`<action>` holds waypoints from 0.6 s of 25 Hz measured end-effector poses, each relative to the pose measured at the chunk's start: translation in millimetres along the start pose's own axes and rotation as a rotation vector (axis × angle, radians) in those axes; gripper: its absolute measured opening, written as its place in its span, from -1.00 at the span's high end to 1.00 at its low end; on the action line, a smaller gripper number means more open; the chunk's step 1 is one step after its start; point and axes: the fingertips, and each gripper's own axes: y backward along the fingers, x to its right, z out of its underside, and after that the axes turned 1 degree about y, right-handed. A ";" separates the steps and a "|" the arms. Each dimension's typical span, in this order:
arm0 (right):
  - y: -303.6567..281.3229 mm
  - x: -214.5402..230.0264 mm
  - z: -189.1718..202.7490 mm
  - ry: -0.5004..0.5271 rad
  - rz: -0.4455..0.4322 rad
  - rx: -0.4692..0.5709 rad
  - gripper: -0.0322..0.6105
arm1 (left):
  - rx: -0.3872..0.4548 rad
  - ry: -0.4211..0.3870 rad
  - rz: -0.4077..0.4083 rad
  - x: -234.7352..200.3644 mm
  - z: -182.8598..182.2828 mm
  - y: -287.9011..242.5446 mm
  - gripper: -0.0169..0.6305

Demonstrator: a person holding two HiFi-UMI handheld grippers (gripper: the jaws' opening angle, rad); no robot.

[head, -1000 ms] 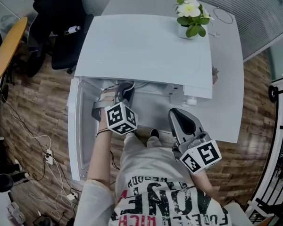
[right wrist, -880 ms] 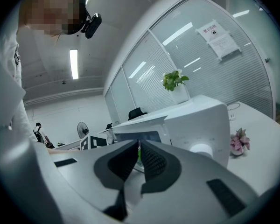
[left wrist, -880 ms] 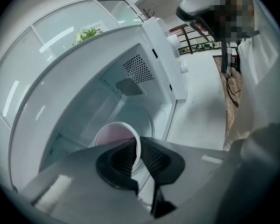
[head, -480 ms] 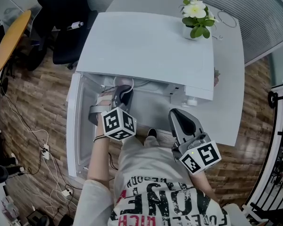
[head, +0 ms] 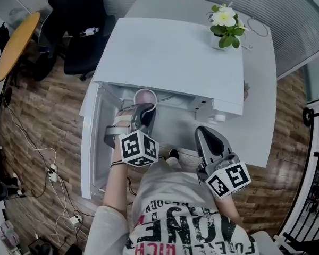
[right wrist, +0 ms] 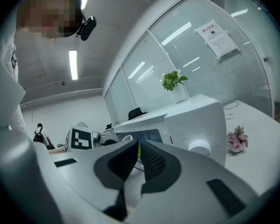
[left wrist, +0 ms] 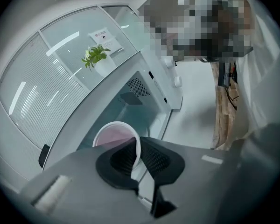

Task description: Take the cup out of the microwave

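A white cup with a pinkish inside sits at the mouth of the white microwave, just clear of its top edge. My left gripper is shut on the cup's near rim. In the left gripper view the rim of the cup runs between the two ribbed pads of the left gripper, above the microwave's open cavity. The microwave door hangs open to the left. My right gripper hovers in front of the microwave's control side, shut and holding nothing, as the right gripper view confirms.
A potted plant stands behind the microwave on the white table. A small pink flower lies beside the microwave's right side. A dark office chair and floor cables are to the left.
The left gripper has drawn back and up from the cavity, and the cup, hidden before, now shows at the microwave's opening. The right gripper has kept still.
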 end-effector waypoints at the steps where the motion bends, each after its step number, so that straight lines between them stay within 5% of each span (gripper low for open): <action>1: -0.3 -0.8 0.0 0.001 0.007 0.000 0.82 | 0.007 -0.005 0.002 0.2 -0.7 2.1 0.84; 15: 3.5 -34.2 -8.7 0.031 0.089 0.015 0.82 | 0.098 -0.007 0.039 12.0 3.5 41.4 0.84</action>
